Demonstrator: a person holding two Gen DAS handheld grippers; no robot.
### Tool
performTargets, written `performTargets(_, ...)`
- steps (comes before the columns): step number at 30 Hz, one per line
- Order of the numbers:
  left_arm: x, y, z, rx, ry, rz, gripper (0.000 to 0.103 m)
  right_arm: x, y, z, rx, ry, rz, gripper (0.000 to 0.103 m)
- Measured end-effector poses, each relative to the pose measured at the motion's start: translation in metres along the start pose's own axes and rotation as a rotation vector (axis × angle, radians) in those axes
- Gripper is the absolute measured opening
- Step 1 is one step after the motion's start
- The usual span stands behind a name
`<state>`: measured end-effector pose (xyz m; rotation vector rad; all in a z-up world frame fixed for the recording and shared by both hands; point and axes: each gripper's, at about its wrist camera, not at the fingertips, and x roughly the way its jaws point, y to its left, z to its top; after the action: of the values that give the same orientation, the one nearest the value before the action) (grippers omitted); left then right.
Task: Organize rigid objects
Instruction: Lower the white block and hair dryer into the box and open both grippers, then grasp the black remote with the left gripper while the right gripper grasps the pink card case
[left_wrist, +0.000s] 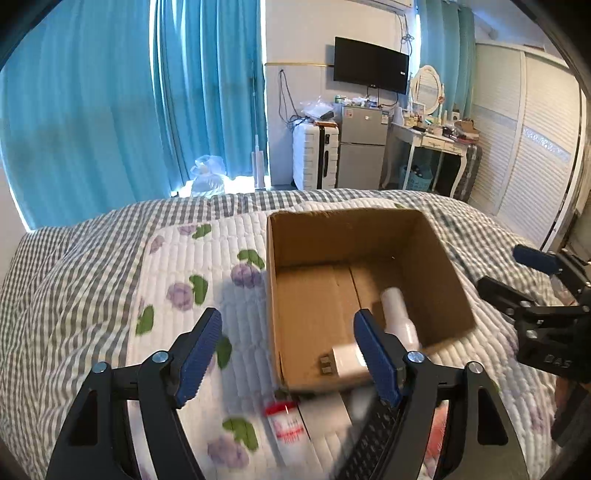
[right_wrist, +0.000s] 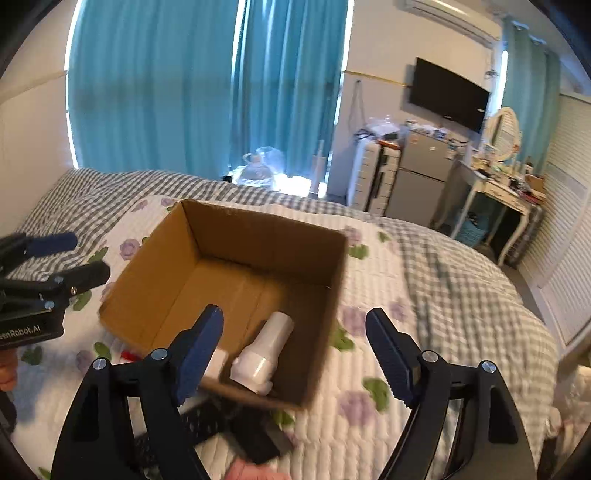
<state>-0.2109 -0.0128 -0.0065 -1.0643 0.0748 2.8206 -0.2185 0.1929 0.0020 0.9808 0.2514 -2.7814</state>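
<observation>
An open cardboard box stands on the bed. Inside lie a white bottle and a white charger plug. My left gripper is open and empty, above the box's near left corner. My right gripper is open and empty, above the box's near right corner; it also shows at the right edge of the left wrist view. In front of the box lie a red-and-white packet and a black perforated item.
The bed has a white floral quilt over a grey checked cover. Beyond it are blue curtains, a white suitcase, a small fridge and a cluttered dressing table. A wardrobe stands on the right.
</observation>
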Motion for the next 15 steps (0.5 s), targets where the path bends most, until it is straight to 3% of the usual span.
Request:
performTargets(2, -0.014, 0.0, -0.007, -0.013, -0.009, 0.002, 0.09, -0.026, 0.001, -0.005, -0.002, 0.006, -0.029, 0.087)
performTargets(8, -0.031, -0.005, -0.041, -0.032, 0.03, 0.04, 0.094, -0.071, 0.009, -0.033, -0.01, 0.025, -0.057, 0.1)
performTargets(15, -0.017, -0.017, -0.095, -0.055, 0.103, 0.031, 0.095, -0.058, 0.023, -0.102, 0.051, 0.148, -0.068, 0.103)
